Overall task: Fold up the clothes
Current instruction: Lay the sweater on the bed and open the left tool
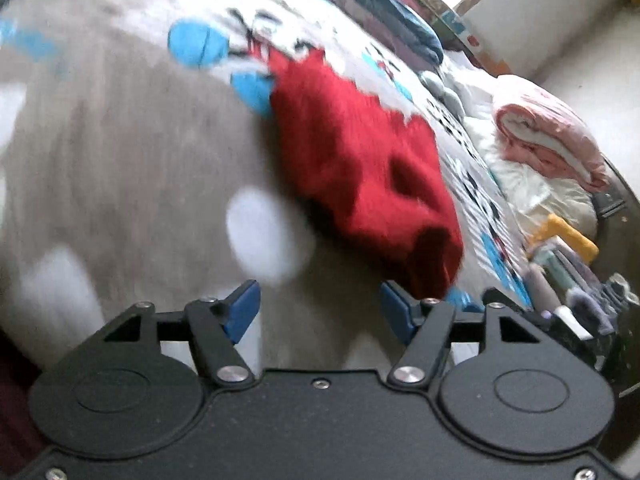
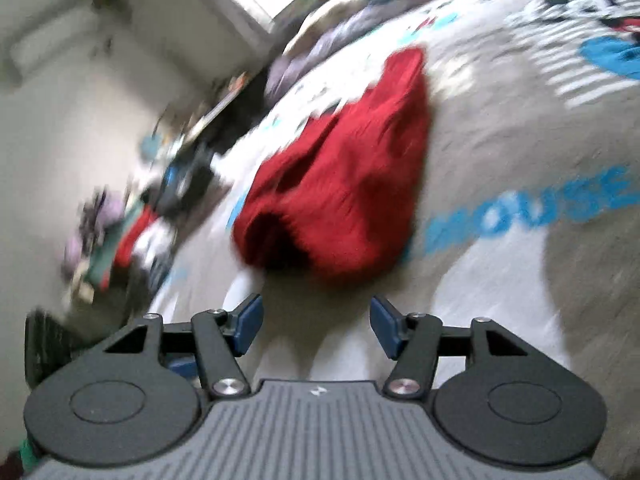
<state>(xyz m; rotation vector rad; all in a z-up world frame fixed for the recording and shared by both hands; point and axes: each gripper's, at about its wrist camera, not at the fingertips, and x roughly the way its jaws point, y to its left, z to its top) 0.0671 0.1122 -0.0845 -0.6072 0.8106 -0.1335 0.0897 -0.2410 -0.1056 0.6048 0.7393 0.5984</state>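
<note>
A red knitted garment (image 1: 356,160) lies crumpled on a grey bedspread (image 1: 120,160) printed with cartoon mice. It also shows in the right wrist view (image 2: 344,184), with an open cuff or hem facing the camera. My left gripper (image 1: 320,308) is open and empty, just short of the garment's near end, which reaches its right finger. My right gripper (image 2: 316,324) is open and empty, a little short of the garment's near edge. Both views are blurred by motion.
A rolled pink and white blanket (image 1: 548,132) and folded dark clothes (image 1: 400,20) lie along the bed's far side. Small cluttered items (image 1: 568,264) sit at the bed's edge, also in the right wrist view (image 2: 132,224). The bedspread (image 2: 520,140) carries blue lettering.
</note>
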